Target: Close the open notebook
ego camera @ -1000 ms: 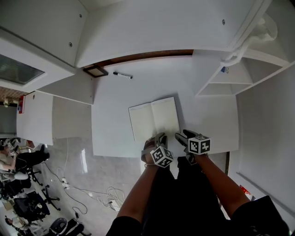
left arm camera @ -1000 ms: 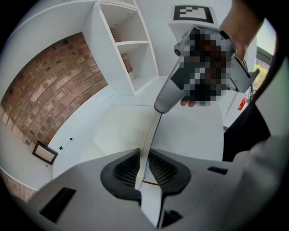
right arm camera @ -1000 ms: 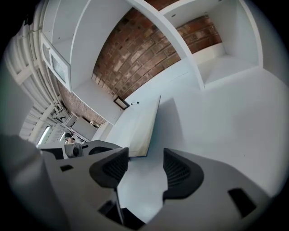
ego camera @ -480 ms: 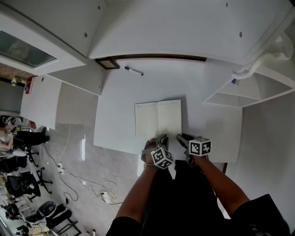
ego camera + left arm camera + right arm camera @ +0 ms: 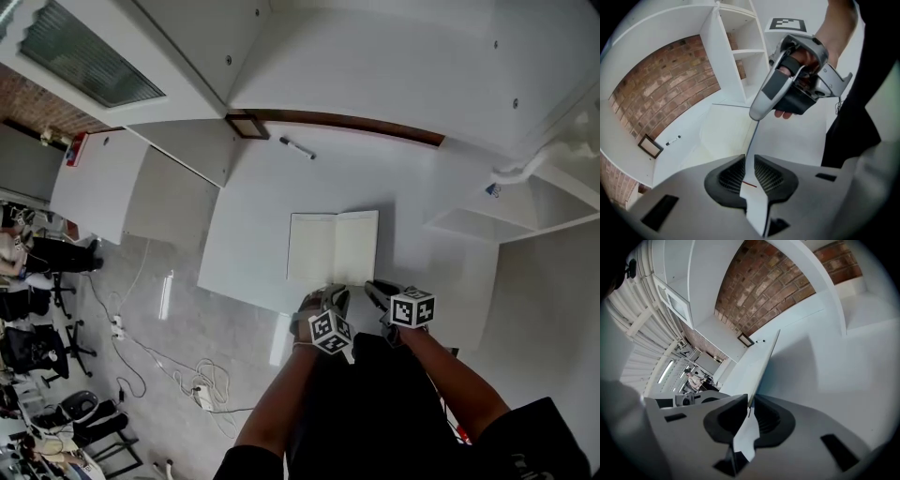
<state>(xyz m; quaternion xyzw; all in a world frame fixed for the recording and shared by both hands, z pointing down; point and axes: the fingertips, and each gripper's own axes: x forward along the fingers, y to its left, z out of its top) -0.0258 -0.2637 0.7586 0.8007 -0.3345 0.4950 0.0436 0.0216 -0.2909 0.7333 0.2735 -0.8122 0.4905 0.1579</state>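
White table (image 5: 253,234) filled the middle of the head view, and the notebook (image 5: 333,248) lay open and flat on it, its near edge by the person's side of the table. Any print on its two pale pages was too small to read. From above, the near edge of the notebook was partly covered by the two grippers, and their marker cubes hid most of their bodies.

At the notebook's near edge, on its left page, the left gripper (image 5: 748,173) had its jaws drawn nearly together on a thin white sheet of the notebook, the ribbed pads (image 5: 731,174) pressing it from both sides. A short red mark showed on that sheet between the pads.

At the notebook's near right corner, the right gripper (image 5: 749,409) had just been closing, and its jaws now pinched the thin right-hand leaf. That leaf showed edge-on in the right gripper view, so its faces were hidden.

Well beyond the notebook's far edge lay a marker pen (image 5: 298,148), and further off to the left a small dark frame (image 5: 247,126), its contents unclear.
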